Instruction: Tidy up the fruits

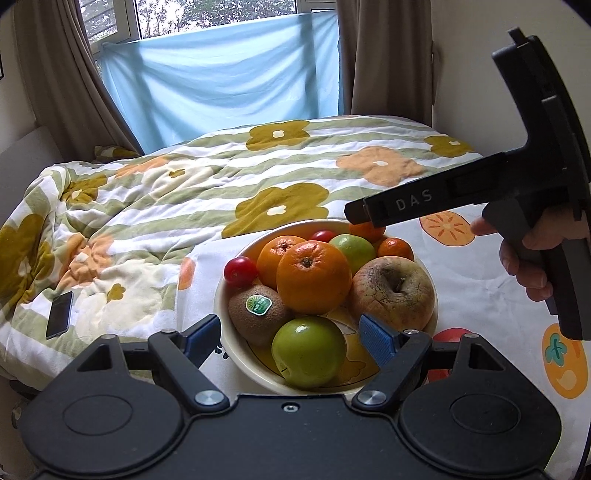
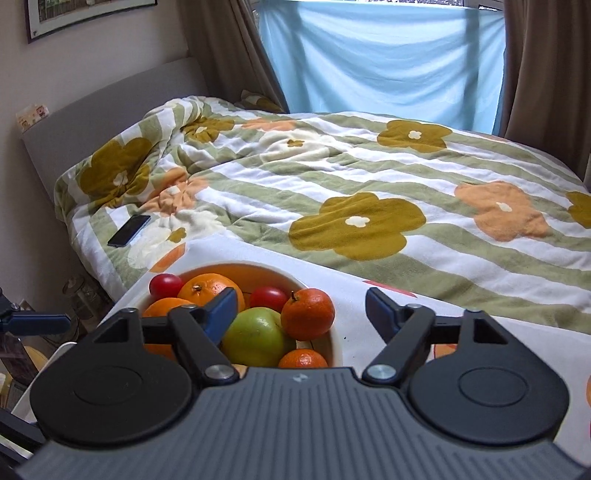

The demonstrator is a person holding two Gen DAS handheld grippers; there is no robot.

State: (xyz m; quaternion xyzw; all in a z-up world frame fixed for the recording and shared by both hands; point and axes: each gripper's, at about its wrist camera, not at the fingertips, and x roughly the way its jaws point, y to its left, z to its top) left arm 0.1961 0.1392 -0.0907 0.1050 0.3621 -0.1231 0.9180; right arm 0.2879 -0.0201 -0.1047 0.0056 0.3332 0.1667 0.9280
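Left gripper (image 1: 291, 334): my fingers stand wide over the round cream bowl (image 1: 236, 354), empty.
Right gripper (image 2: 301, 308): my fingers gape wide, gripping nothing.
Small orange mandarin (image 2: 307, 314): lies between them in the bowl.

We are in a bedroom of a home. A bed (image 2: 369, 177) fills most of what we see, spread with a striped duvet (image 1: 229, 177) printed with big flowers and backed by a padded headboard (image 2: 110, 107). Behind it a window (image 1: 207, 14) is flanked by brown curtains (image 1: 51, 85), with a pale blue sheet (image 1: 221, 85) hung across the glass. A phone (image 2: 130, 230) lies on the bedding, and what we take to be a framed picture (image 2: 85, 14) hangs on the wall.
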